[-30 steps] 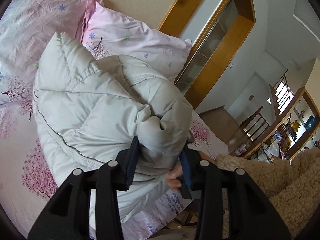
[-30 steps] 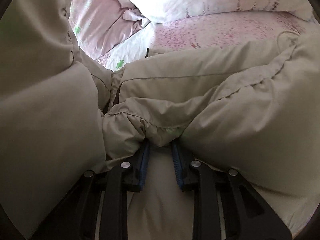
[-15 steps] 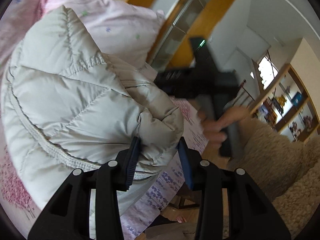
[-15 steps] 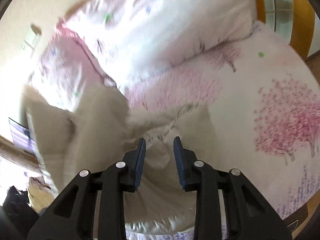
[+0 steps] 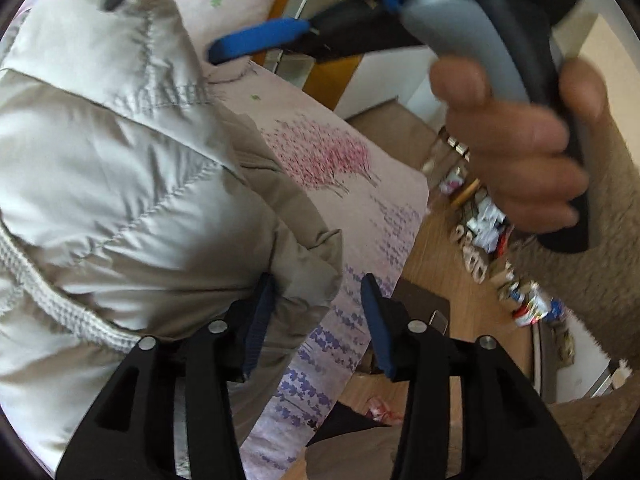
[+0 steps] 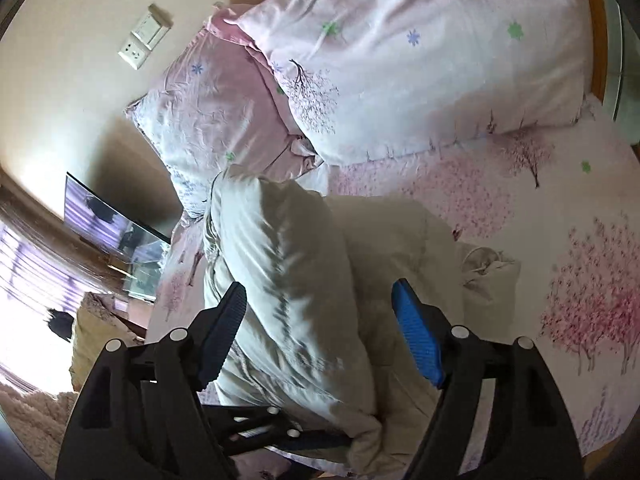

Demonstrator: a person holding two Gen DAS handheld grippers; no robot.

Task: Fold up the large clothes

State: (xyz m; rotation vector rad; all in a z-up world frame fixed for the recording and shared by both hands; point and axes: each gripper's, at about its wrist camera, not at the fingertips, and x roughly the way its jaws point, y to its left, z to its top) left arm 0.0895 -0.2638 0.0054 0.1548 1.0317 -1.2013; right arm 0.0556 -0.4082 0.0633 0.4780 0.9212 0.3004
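Note:
A pale grey quilted down jacket point(image 5: 120, 152) lies bunched on the bed; it also shows in the right wrist view point(image 6: 288, 280). My left gripper point(image 5: 316, 316) has its jaws parted, and a fold of the jacket's edge bulges between them against the left pad; I cannot tell whether it is gripped. My right gripper point(image 6: 320, 320) is open wide and empty, hovering above the jacket. It also shows in the left wrist view point(image 5: 256, 40), held in a hand above the jacket.
The bed sheet point(image 6: 560, 280) has pink tree prints. Two pink pillows point(image 6: 420, 60) lie at the head by the wall. The bed's edge point(image 5: 352, 344) drops to a wooden floor point(image 5: 448, 264) with clutter. A fluffy beige sleeve point(image 5: 600, 420) is at the right.
My right gripper has let go of the jacket, opened wide and lifted above it. My left gripper's jaws have spread and the jacket fold has slackened between them.

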